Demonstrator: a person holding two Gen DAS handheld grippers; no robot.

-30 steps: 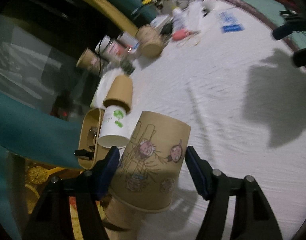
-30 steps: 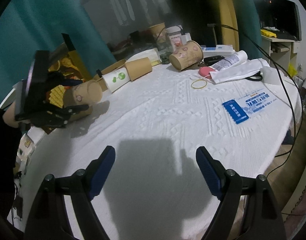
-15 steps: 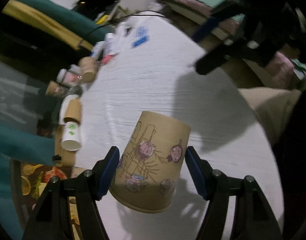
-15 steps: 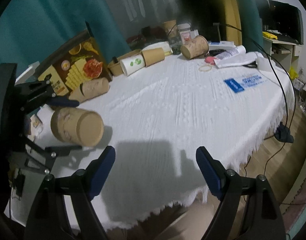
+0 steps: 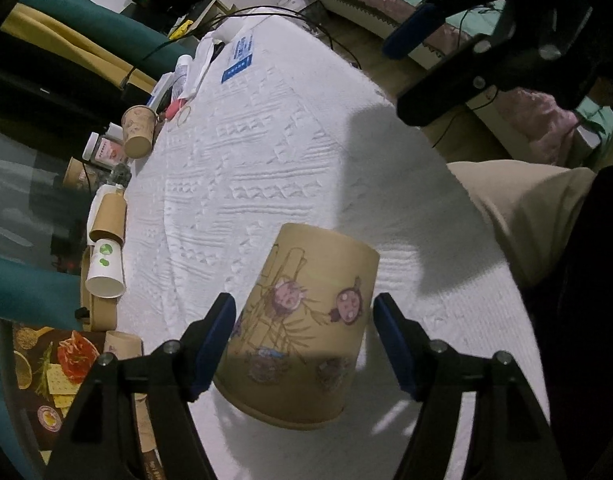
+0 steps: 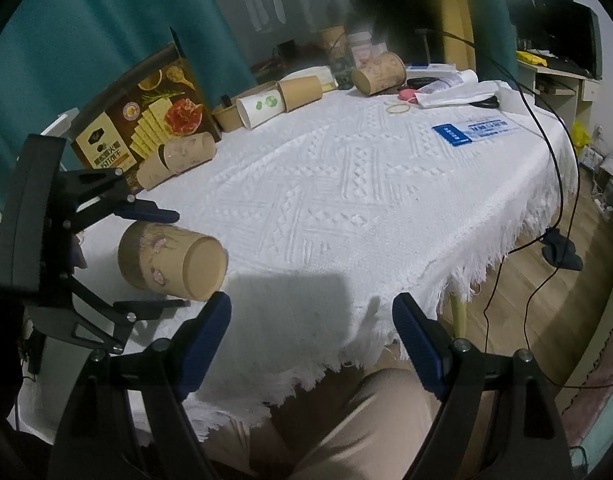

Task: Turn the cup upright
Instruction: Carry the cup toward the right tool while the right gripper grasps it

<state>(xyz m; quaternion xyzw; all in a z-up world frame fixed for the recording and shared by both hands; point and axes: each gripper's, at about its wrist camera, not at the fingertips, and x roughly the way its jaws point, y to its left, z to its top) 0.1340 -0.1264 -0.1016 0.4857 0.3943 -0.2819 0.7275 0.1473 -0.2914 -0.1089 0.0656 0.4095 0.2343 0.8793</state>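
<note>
Presently the left gripper point(image 5: 304, 340) clamps the printed paper cup point(image 5: 302, 328) between its jaws, base pointing toward 12 o'clock, over the white tablecloth point(image 5: 266, 152). Right gripper point(image 6: 312, 336) hangs empty, jaws wide.

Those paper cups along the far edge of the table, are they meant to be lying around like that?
They look knocked over. The white cup and a brown cup lie on their sides, as does a printed cup. Two more lie by the cracker box. The left tool holds another cup sideways.
</note>
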